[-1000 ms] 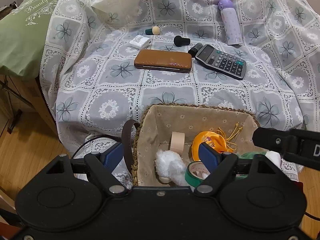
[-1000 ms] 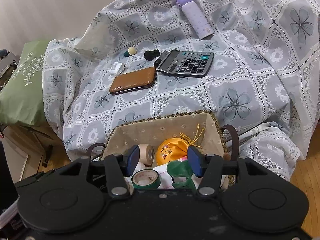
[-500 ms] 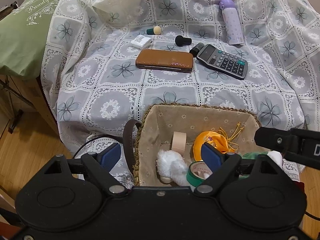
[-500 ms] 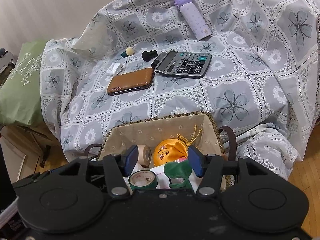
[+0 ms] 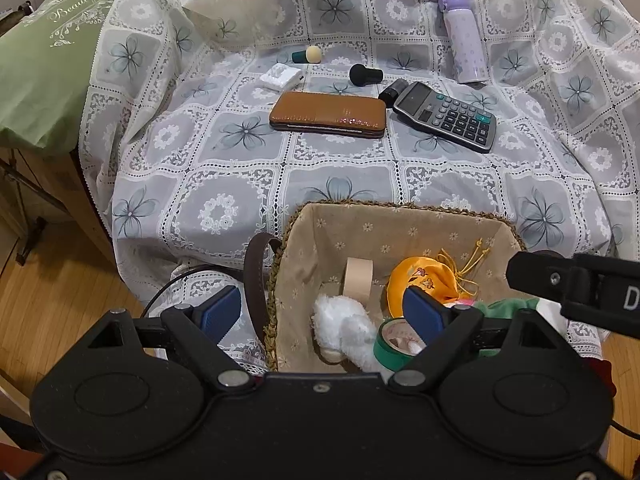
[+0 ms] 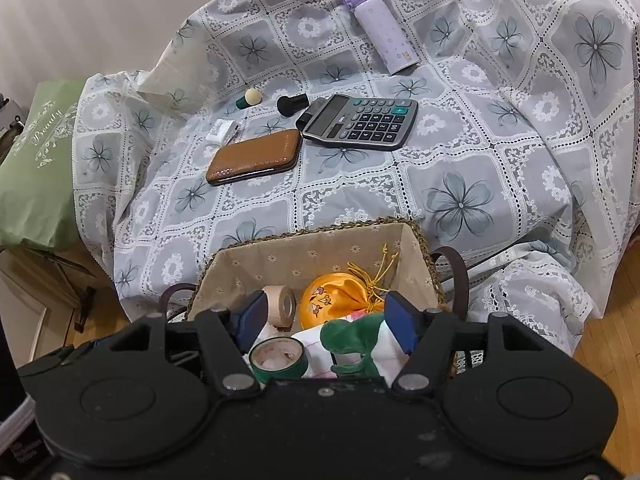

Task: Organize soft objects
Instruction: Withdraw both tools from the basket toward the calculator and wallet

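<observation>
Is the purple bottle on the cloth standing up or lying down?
Lying down: the purple bottle rests lengthwise on the flowered cloth, cap toward the far side.

Basket (image 5: 400, 216) at near edge of cloth-covered table (image 5: 248, 176); inside it, tape rolls (image 6: 278, 358), pouch (image 6: 336, 300), plush toys (image 5: 344, 328). Farther back on cloth: wallet (image 5: 328, 114) left of calculator (image 5: 446, 116); box (image 5: 281, 76) and two stamps (image 5: 365, 75) behind wallet; bottle (image 5: 462, 38) behind calculator. Pillow (image 5: 44, 68) left of table.
</observation>
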`<action>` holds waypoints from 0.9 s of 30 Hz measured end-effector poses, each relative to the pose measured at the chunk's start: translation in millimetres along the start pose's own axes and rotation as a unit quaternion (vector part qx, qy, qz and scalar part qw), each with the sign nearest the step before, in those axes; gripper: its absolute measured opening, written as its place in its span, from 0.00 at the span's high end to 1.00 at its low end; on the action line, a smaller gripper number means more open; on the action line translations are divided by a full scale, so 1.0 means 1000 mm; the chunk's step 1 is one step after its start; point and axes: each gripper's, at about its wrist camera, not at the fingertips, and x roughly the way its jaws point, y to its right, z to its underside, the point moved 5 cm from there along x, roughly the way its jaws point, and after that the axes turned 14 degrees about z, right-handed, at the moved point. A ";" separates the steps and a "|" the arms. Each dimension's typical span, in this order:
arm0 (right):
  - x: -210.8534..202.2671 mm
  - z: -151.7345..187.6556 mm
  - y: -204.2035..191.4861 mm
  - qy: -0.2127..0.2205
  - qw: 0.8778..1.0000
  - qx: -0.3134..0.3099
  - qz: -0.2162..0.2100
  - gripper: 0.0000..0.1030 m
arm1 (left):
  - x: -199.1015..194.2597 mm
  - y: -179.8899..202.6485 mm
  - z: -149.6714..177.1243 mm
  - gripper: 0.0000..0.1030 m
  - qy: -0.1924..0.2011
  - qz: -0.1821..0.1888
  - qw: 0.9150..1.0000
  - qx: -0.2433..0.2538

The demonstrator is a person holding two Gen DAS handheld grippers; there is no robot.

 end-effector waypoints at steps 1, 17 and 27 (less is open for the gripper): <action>0.001 0.000 0.000 0.001 1.000 -0.003 0.003 0.32 | 0.001 0.000 0.000 0.17 -0.001 0.000 1.000 0.000; 0.031 -0.015 -0.006 -0.004 0.997 -0.057 0.050 0.18 | 0.025 -0.012 -0.015 0.12 -0.027 -0.007 1.000 -0.007; 0.059 -0.053 -0.004 -0.007 0.995 -0.064 0.069 0.18 | 0.049 -0.032 -0.044 0.11 -0.037 -0.020 0.999 -0.013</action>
